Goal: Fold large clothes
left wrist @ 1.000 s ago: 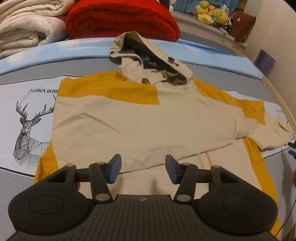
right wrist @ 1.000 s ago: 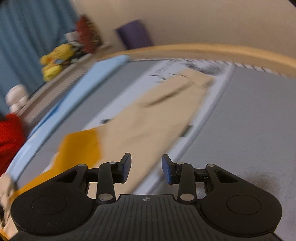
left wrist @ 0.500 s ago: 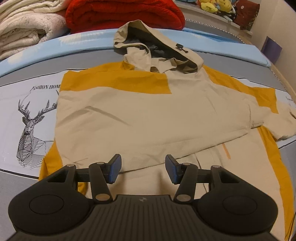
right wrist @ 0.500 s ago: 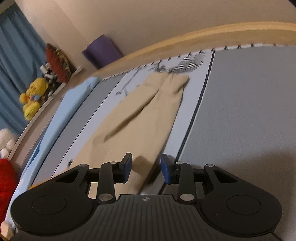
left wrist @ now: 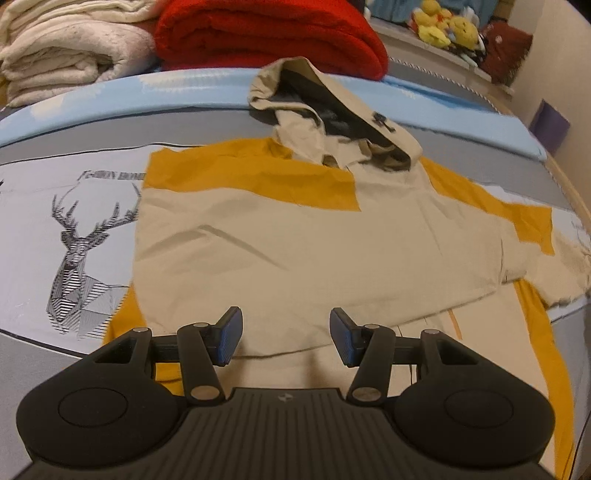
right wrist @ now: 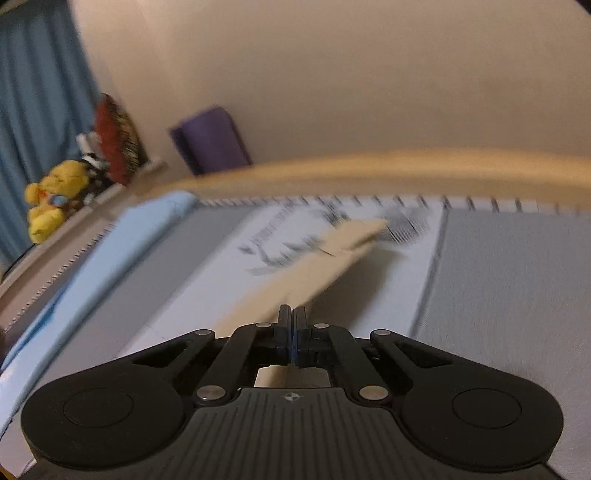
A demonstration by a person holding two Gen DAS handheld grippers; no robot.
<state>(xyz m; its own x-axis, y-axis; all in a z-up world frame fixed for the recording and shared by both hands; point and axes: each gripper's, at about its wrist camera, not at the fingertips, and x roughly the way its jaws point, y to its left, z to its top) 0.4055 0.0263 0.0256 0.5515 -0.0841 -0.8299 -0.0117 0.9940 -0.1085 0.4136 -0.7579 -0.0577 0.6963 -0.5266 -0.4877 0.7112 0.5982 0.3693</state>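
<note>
Left gripper [left wrist: 284, 338] hovering agape above jacket [left wrist: 314, 251]; right gripper [right wrist: 291, 328] having just closed, pinching the sleeve [right wrist: 325, 258].

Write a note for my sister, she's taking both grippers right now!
Left gripper: open, hovering over the lower hem of the jacket.
Right gripper: just closed, shut at the outstretched sleeve; whether cloth is pinched is unclear.
Jacket lies flat on the bed, hood at the far end.
Done: one side looks folded across the body.
Left: fold that sleeve in, then the rest.

Jacket [left wrist: 314, 240] flat on bed [left wrist: 44, 369], blankets [left wrist: 258, 33] behind.
</note>
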